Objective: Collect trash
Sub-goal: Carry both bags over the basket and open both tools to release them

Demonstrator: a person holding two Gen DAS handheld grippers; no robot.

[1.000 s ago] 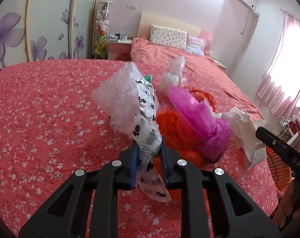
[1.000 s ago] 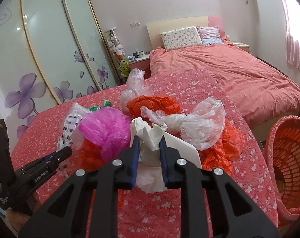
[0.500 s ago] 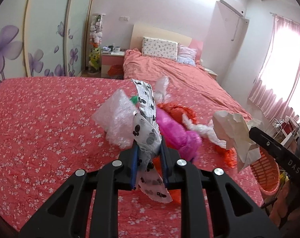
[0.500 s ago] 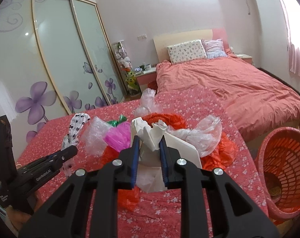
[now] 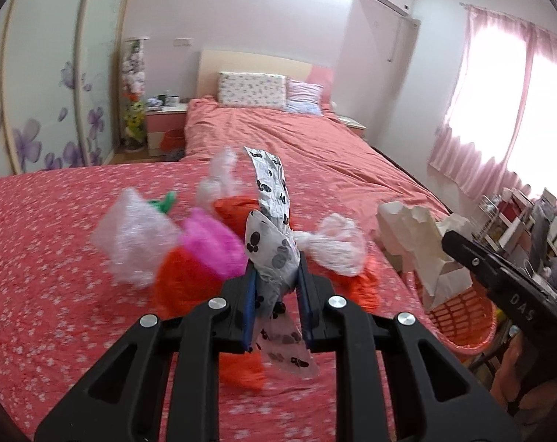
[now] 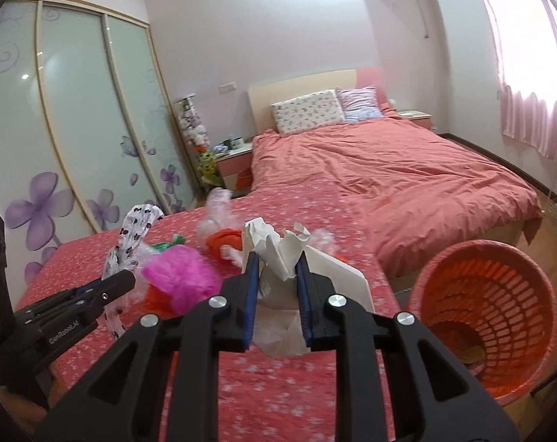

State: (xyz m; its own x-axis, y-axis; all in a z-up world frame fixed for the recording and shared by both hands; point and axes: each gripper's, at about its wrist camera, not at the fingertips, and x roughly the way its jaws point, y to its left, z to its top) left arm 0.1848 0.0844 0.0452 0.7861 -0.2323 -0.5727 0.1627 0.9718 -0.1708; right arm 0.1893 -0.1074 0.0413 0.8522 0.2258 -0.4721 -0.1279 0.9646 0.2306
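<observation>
My left gripper point(image 5: 276, 269) is shut on a white plastic bag with black spots point(image 5: 273, 243), lifted above the flowered red cover point(image 5: 39, 258). My right gripper point(image 6: 276, 270) is shut on a crumpled white paper bag point(image 6: 278, 250), also raised. Each gripper shows in the other's view: the right one point(image 5: 459, 246) with the paper bag point(image 5: 422, 235), the left one point(image 6: 122, 281) with the spotted bag point(image 6: 131, 235). On the cover lie a magenta bag point(image 6: 179, 272), orange bags point(image 5: 184, 280), a clear bubble-wrap bag point(image 5: 131, 235) and a knotted clear bag point(image 5: 337, 243). An orange mesh basket point(image 6: 484, 309) stands on the floor at the right.
A bed with a salmon duvet point(image 6: 389, 169) and pillows point(image 6: 308, 110) lies beyond. Sliding wardrobe doors with purple flowers point(image 6: 57, 129) fill the left. A pink nightstand point(image 6: 234, 162) and pink curtains point(image 5: 499, 110) stand further off. A person's hand point(image 5: 514, 372) holds the right gripper.
Both grippers have risen with their bags and drawn back from the trash pile; the pile looks smaller and lower. The orange basket has come further into both views.
</observation>
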